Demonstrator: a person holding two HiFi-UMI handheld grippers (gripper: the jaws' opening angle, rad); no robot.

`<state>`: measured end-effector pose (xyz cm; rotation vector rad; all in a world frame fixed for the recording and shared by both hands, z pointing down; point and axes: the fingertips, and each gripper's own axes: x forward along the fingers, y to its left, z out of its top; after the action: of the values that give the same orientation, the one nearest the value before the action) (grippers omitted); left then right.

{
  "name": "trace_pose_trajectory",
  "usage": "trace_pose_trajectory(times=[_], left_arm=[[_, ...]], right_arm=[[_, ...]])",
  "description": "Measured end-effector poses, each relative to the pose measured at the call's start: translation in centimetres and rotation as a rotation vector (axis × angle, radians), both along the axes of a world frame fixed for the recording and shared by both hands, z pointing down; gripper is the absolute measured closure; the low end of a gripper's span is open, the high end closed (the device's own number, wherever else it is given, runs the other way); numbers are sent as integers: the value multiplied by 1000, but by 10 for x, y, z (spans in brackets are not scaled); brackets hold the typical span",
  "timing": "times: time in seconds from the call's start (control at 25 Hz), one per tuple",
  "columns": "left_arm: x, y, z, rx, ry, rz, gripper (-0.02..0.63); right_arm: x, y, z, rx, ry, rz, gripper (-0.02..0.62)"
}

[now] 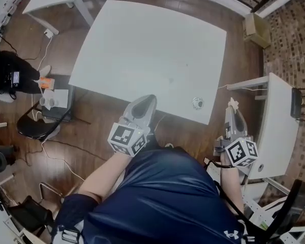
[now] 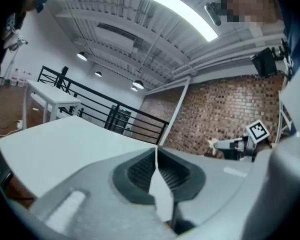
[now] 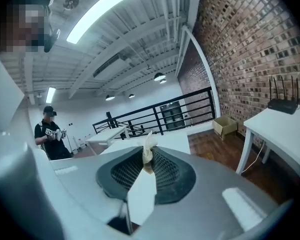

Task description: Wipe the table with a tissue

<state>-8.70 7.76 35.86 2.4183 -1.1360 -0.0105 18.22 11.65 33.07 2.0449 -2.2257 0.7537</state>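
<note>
The white table (image 1: 142, 50) fills the middle of the head view. Close to its near right edge lies a small round greyish spot or object (image 1: 197, 103). My left gripper (image 1: 148, 99) hovers at the table's near edge, jaws shut with nothing between them (image 2: 156, 151). My right gripper (image 1: 233, 107) is off the table's right corner, over the floor, shut on a small cream tissue (image 1: 233, 103). In the right gripper view the tissue (image 3: 149, 145) sticks up from between the closed jaws. The left gripper view also shows the right gripper (image 2: 235, 145).
A second white table (image 1: 274, 131) with a black router (image 1: 296, 103) stands at the right. A cardboard box (image 1: 256, 29) sits on the floor beyond it. At the left are a black chair (image 1: 38, 126), cables and a person (image 1: 10, 72) in black.
</note>
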Motion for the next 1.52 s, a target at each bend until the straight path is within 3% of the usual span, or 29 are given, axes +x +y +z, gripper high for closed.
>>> trace_pose_trajectory(times=[0.2, 0.64, 0.8, 1.12, 1.52], left_arm=[[-14, -51, 19, -27, 0, 56, 594], [-31, -102, 56, -125, -57, -5, 594], [-22, -112, 55, -137, -95, -34, 594], [-10, -129, 65, -179, -118, -93, 594], [-26, -127, 78, -242, -95, -197, 594]], right_arm=[[-24, -52, 9, -63, 31, 10, 538], [-19, -116, 84, -215, 94, -39, 538], [-23, -140, 126, -275, 84, -167, 538], [-68, -214, 159, -277, 91, -431, 538], [-154, -249, 228, -357, 322, -741, 538]])
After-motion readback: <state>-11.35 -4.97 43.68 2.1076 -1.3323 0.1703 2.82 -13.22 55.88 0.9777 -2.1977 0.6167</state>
